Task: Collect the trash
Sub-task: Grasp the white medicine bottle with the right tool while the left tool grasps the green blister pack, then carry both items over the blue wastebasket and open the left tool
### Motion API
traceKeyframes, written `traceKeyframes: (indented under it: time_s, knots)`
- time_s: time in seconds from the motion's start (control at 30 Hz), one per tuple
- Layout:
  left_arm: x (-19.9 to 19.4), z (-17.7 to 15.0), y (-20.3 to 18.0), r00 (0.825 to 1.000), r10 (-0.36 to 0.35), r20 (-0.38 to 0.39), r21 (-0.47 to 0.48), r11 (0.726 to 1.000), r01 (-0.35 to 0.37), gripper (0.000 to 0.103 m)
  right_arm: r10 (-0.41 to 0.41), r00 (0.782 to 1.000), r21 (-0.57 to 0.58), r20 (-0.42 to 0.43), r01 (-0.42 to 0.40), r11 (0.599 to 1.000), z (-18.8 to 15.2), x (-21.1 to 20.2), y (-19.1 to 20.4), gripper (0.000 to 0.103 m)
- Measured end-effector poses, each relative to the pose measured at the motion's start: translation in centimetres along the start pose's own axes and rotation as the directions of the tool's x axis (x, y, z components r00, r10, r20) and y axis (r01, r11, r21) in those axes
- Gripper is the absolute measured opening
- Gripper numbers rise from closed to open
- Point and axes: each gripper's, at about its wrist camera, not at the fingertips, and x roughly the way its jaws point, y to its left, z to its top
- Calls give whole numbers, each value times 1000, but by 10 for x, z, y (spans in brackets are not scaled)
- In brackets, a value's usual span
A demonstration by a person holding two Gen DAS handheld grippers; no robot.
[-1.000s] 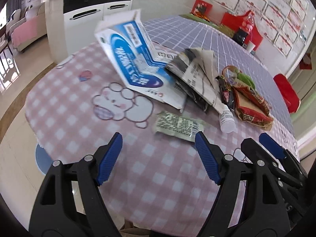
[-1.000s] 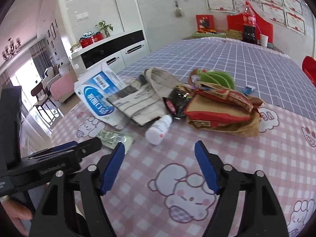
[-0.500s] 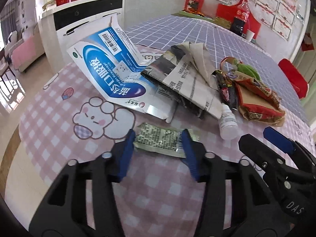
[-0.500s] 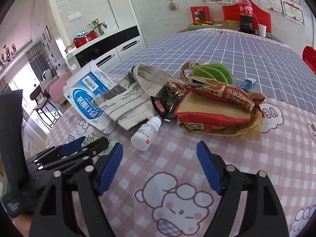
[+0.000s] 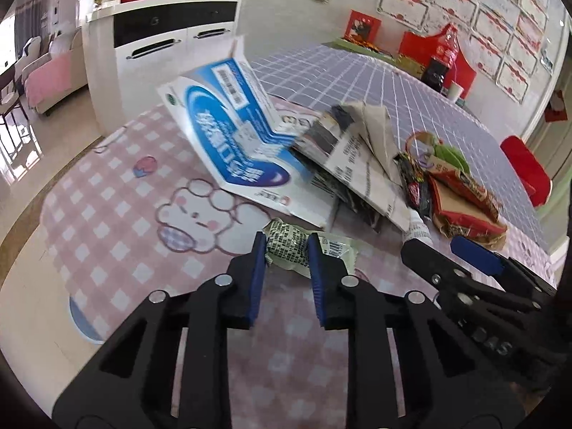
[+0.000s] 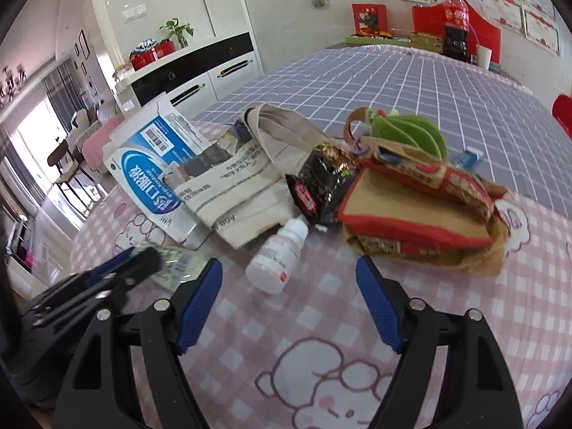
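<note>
Green wrapper (image 5: 286, 242) sits between closing left tongs (image 5: 285, 250); right tongs (image 6: 289, 271) gape empty.

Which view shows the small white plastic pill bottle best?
The right wrist view: the small white plastic pill bottle lies in full view on its side. In the left wrist view only a sliver shows behind the right gripper.
</note>
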Motion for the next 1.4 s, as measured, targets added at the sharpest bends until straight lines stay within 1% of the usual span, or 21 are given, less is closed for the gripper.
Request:
traceKeyframes:
  time_s: [0.03, 0.07, 0.1, 0.17, 0.2, 0.23, 0.27, 0.43, 0.6, 0.73, 0.9, 0.97, 1.07, 1.13, 1.2, 1.27, 1.4]
  knots:
    - [-3, 1, 3, 1000, 3, 6, -2, 1000, -3, 21, -1, 1000, -8, -1, 1, 1000, 1, 2, 1, 73]
    - [-5, 1, 4, 1000, 2, 9, -8, 1000, -2, 21, 0, 1000, -21, -5, 0, 1000, 3, 4, 3, 60]
    - [-7, 2, 6, 1000, -2, 13, -15, 1000, 3, 21, 3, 1000, -26, -16, -4, 1000, 4, 7, 5, 53]
    - [-12, 3, 9, 1000, -9, 23, -18, 1000, 9, 21, 10, 999, -28, -46, -11, 1000, 5, 12, 6, 47]
    - [-14, 3, 10, 1000, -12, 26, -21, 1000, 13, 20, 10, 998, -30, -54, -12, 999, 4, 14, 6, 46]
    - [-16, 3, 11, 999, -21, 26, -25, 999, 22, 20, 7, 999, -35, -52, -9, 999, 4, 13, 7, 39]
    - [-18, 2, 12, 999, -31, 28, -30, 999, 32, 20, 7, 998, -46, -56, -9, 999, 4, 13, 8, 34]
    - [-30, 0, 13, 997, -60, 40, -30, 998, 61, 20, 44, 999, -13, -31, -45, 999, -2, 2, 0, 34]
    - [-45, -1, 15, 995, -77, 62, -29, 996, 79, 20, 46, 999, 1, 17, -46, 999, -11, -22, -3, 33]
    - [-60, -2, 24, 993, -84, 84, -48, 995, 88, 20, 85, 995, -32, 55, -83, 996, -10, -45, 16, 33]
    - [-84, -7, 48, 992, -54, 114, -85, 994, 64, 20, 173, 982, -85, 73, -167, 982, -7, -61, 55, 34]
    - [-91, -8, 59, 992, -35, 122, -102, 994, 48, 20, 220, 973, -119, 70, -211, 970, -8, -63, 79, 34]
    - [-106, -12, 86, 990, 10, 141, -142, 990, 10, 20, 292, 955, -169, 52, -280, 945, -11, -61, 116, 34]
    - [-113, -16, 103, 988, 35, 149, -166, 986, -10, 20, 349, 937, -201, 29, -336, 920, -15, -58, 143, 34]
    - [-122, -20, 124, 985, 69, 156, -199, 979, -37, 20, 386, 922, -230, 4, -375, 898, -19, -53, 169, 34]
    - [-130, -26, 146, 982, 108, 157, -232, 970, -70, 20, 416, 909, -255, -18, -407, 877, -23, -49, 193, 34]
    - [-142, -38, 191, 973, 178, 148, -310, 943, -125, 20, 469, 880, -308, -71, -467, 829, -29, -39, 245, 34]
